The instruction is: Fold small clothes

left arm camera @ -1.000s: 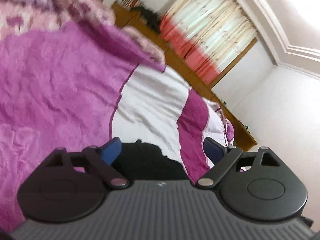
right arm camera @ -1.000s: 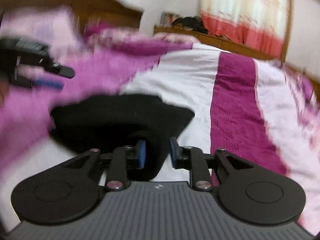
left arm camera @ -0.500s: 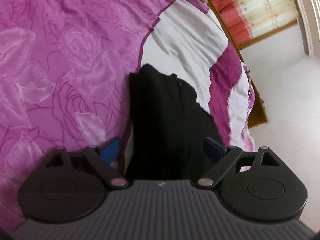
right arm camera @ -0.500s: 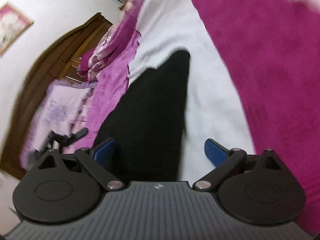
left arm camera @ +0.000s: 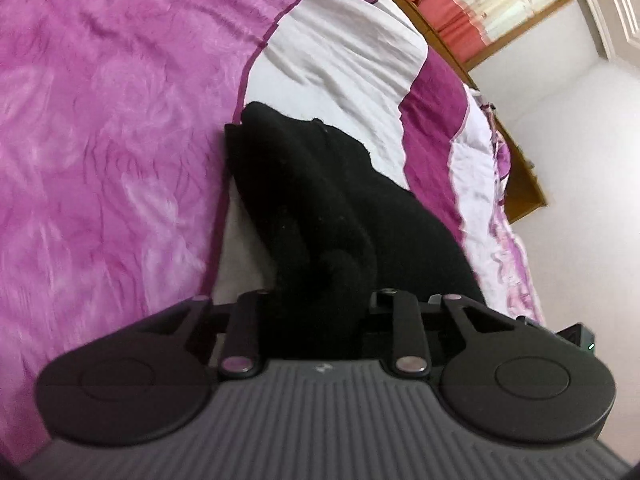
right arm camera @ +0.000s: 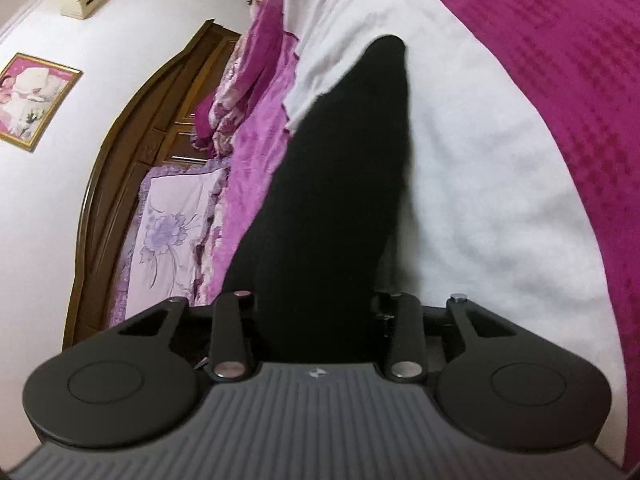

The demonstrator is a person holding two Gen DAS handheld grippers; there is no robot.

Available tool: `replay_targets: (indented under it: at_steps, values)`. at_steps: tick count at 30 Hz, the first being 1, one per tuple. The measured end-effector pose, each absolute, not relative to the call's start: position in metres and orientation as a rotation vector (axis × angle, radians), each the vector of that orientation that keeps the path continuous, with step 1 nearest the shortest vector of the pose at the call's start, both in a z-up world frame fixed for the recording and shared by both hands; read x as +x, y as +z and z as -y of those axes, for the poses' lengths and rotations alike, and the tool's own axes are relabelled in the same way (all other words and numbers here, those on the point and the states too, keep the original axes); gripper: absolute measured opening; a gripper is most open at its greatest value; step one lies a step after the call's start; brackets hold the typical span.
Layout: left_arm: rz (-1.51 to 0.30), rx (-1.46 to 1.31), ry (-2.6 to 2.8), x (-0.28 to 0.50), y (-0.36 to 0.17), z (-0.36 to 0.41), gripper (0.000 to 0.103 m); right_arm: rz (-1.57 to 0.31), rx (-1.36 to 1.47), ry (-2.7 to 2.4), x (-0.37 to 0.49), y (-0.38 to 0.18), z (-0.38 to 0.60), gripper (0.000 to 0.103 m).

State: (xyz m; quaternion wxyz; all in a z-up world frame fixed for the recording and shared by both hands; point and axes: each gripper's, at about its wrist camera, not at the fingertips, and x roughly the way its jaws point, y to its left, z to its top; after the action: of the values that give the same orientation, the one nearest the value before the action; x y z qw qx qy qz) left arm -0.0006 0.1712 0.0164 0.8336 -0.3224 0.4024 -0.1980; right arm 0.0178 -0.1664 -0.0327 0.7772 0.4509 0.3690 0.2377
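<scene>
No readable words or numbers anywhere (only a tiny, illegible logo mark on each gripper body).

both grippers angle downward; the left gripper [left arm camera: 320, 300] and the right gripper [right arm camera: 316, 300] have just closed, each pinching black cloth [left arm camera: 320, 200].

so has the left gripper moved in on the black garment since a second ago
Yes. The left gripper has come down from the curtained window toward the bedspread, and its jaws have just been closing on the black garment.
</scene>
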Motion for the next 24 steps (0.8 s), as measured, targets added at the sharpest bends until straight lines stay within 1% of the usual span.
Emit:
replay_targets:
  at_steps: [5, 11, 21, 24]
  values:
    - [-0.870, -0.686, -0.430, -0.027, 0.019, -0.155, 0.029, -0.805, 0.970, 0.505, 0.004, -0.015, 0.175, 0.039]
    - [-0.914, -0.644, -0.469, -0.058, 0.021, -0.141, 0.029, -0.822, 0.883, 0.455, -0.034, 0.006, 0.190, 0.039]
    - [-0.938, -0.569, -0.477, -0.101, 0.018, -0.125, 0.029, -0.849, 0.858, 0.412, -0.118, -0.003, 0.210, 0.039]
    - [-0.938, -0.596, -0.459, -0.107, 0.013, -0.127, 0.031, -0.850, 0.855, 0.405, -0.135, -0.007, 0.211, 0.039]
